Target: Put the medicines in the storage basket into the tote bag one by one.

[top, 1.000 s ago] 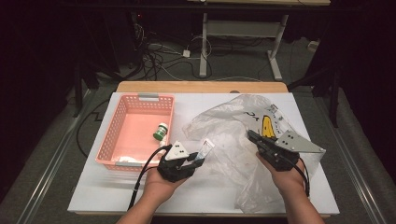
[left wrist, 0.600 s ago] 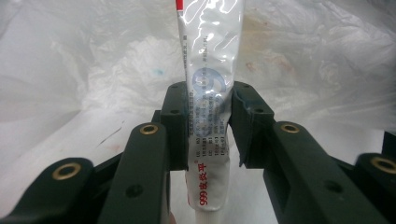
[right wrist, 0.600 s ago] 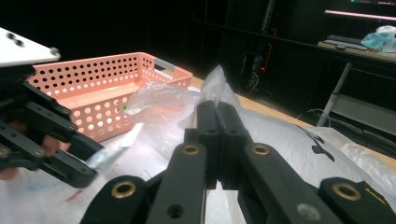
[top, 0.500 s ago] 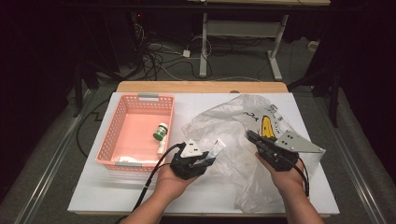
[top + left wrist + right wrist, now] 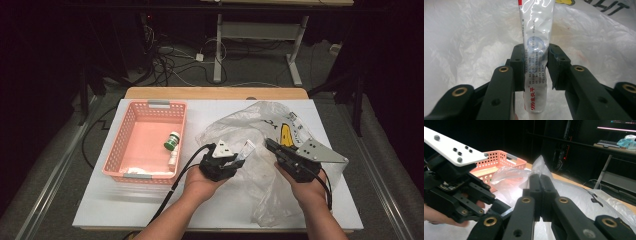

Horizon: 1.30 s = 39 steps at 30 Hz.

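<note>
High view: the left gripper (image 5: 241,156) has carried a tube (image 5: 247,148) away from the pink basket (image 5: 120,145) to the plastic bag (image 5: 250,125).
Its jaws clamp the glossy, flattened tube (image 5: 537,57) (red print near its lower end), so bagging looks next. The right gripper (image 5: 270,145) is clenched, seemingly pinching the thin, crinkled, translucent film, and has stayed put. A green-capped bottle (image 5: 171,141) lies in the perforated basket.

Basket (image 5: 150,107) left of bag (image 5: 260,120), bottle (image 5: 171,141) inside basket.
</note>
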{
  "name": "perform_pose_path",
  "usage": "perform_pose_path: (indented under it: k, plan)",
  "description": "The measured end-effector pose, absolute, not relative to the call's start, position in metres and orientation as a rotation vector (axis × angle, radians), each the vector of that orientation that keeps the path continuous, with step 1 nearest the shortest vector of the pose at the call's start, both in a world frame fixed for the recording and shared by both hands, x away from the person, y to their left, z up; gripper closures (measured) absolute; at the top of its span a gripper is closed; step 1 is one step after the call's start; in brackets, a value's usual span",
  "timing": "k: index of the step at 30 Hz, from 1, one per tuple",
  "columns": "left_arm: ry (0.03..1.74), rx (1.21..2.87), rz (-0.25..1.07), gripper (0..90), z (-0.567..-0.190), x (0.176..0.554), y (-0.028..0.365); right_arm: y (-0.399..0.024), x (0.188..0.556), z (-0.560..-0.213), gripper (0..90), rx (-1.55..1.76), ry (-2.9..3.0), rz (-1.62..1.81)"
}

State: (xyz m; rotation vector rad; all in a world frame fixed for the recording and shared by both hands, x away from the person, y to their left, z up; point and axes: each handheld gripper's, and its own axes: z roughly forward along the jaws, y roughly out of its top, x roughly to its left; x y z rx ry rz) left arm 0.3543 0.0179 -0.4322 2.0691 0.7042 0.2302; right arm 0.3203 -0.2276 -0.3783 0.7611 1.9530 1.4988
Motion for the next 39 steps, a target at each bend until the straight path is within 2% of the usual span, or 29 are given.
perform_pose_path:
  k: [20, 39]
  plan:
    - [0.716, 2.091, 0.28, 67.7, -0.446, 0.382, -0.029, -0.229, 0.322, -0.375, 90.0, 0.76, 1.935, 1.52]
    - [0.738, 2.078, 0.276, 67.5, -0.47, 0.396, -0.052, -0.233, 0.324, -0.374, 90.0, 0.776, 1.925, 1.527]
